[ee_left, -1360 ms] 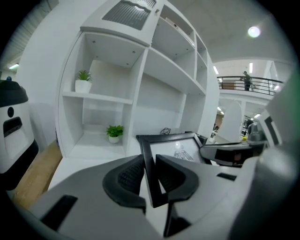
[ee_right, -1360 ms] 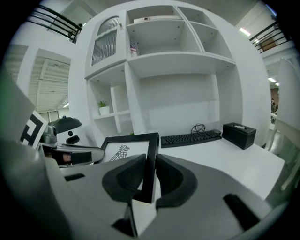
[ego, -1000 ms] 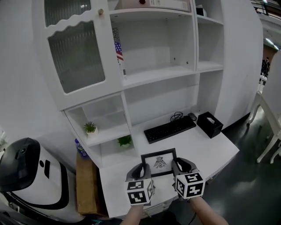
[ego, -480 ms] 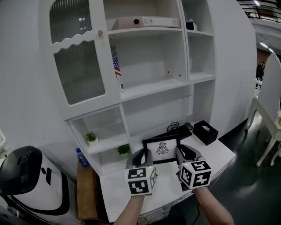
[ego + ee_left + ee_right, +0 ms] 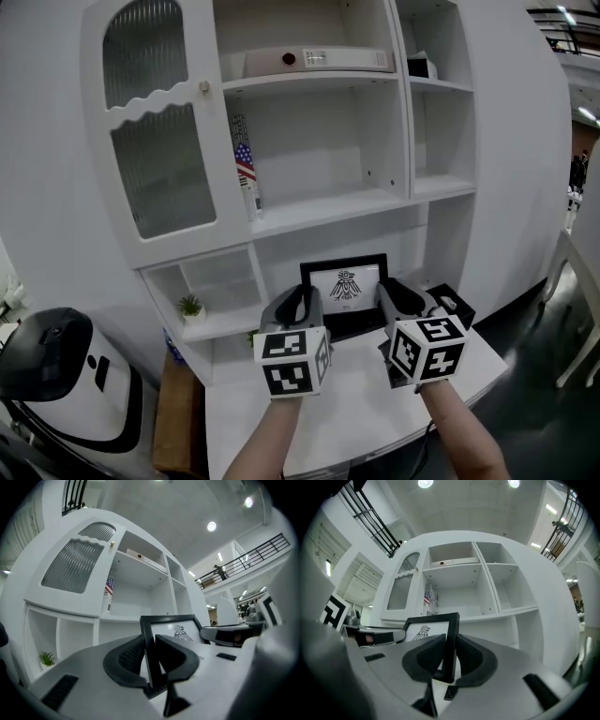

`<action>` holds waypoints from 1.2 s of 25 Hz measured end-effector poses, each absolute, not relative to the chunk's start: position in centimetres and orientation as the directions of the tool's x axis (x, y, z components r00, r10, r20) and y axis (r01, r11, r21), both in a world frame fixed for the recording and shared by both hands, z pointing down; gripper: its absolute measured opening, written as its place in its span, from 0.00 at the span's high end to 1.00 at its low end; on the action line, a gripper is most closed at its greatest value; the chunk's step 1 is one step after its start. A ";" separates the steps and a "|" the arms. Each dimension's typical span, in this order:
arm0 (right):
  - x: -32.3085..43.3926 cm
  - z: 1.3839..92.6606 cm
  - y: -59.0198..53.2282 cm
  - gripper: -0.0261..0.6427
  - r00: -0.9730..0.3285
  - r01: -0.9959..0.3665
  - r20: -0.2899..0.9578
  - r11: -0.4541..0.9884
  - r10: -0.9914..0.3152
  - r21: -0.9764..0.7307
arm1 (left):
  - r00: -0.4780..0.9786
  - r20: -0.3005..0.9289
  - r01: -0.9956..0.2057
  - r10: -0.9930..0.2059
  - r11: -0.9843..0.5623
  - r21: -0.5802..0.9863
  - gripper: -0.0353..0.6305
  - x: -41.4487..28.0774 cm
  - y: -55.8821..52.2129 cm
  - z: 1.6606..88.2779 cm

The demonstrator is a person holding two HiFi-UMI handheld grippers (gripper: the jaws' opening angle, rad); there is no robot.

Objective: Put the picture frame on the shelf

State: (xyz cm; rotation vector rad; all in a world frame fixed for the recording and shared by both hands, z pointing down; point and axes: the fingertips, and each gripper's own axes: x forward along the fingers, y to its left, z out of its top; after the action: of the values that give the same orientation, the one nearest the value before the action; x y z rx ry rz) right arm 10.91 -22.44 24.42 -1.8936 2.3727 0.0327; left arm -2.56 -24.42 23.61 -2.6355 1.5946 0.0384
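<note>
We hold the black rectangular picture frame (image 5: 344,285) upright before the white shelf unit (image 5: 328,204); left gripper (image 5: 302,307) clamps its left edge, right gripper (image 5: 397,300) its right.

1. head view: high, facing forward and down at the shelf unit (image 5: 319,202); left tongs (image 5: 302,302) and right tongs (image 5: 397,298) near, 6 o'clock.
2. left gripper view: close behind its tongs, shelves at 11 o'clock.
3. right gripper view: likewise, shelves at 12 o'clock; all share the picture frame (image 5: 345,283).
</note>
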 end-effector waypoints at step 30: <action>14.3 6.1 -42.0 0.85 -0.443 -0.894 -0.275 0.441 -0.853 0.074 | 0.244 -0.209 -0.969 -0.947 -0.232 -0.080 0.84 0.9 -42.3 5.0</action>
State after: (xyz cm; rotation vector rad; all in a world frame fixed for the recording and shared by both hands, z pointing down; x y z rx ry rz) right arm 14.29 -41.97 6.14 -1.5332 2.4942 0.3093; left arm 0.87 -42.29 5.00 -2.3180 1.8133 0.1717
